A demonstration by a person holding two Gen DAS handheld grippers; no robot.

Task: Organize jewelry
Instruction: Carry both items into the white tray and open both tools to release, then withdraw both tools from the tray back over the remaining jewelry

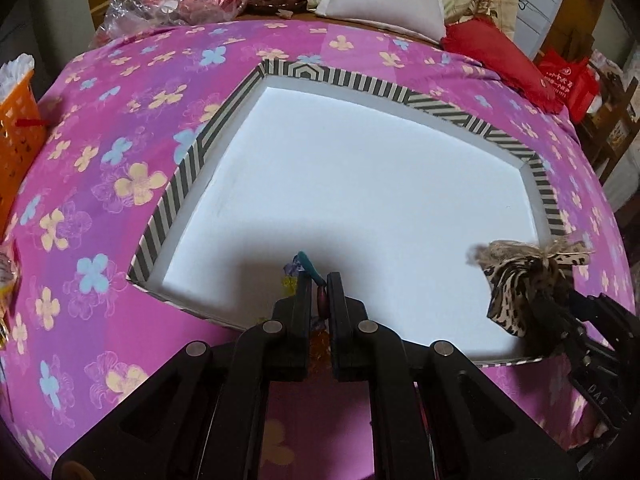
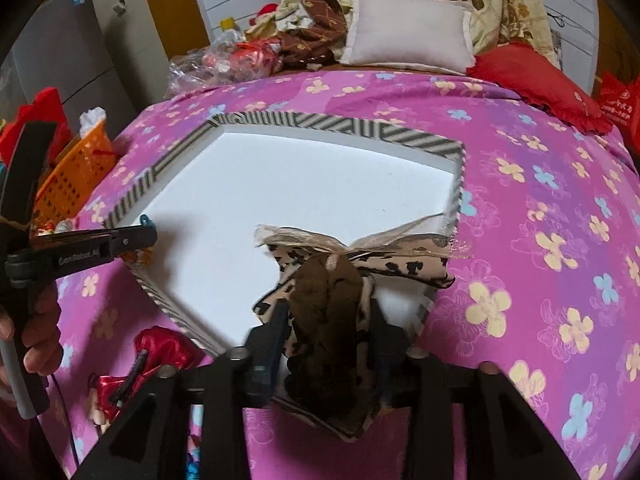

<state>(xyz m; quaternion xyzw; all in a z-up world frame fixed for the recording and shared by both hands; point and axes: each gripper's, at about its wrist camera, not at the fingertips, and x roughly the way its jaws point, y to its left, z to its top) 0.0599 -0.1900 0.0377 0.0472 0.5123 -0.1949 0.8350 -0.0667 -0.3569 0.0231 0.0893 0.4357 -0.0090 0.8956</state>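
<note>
Right wrist view: my right gripper pinches a soft, light bow by its knot over the tray; my left gripper clamps slippery beads at the tray's near edge.

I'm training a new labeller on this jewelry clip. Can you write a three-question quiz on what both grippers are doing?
1. True or false: the right gripper is shut on a leopard-print bow.
2. What does the left gripper hold: A) a beaded piece, B) a pillow, C) nothing?
3. What colour is the inside of the striped tray?

Key: 1 true; 2 A; 3 white.
</note>
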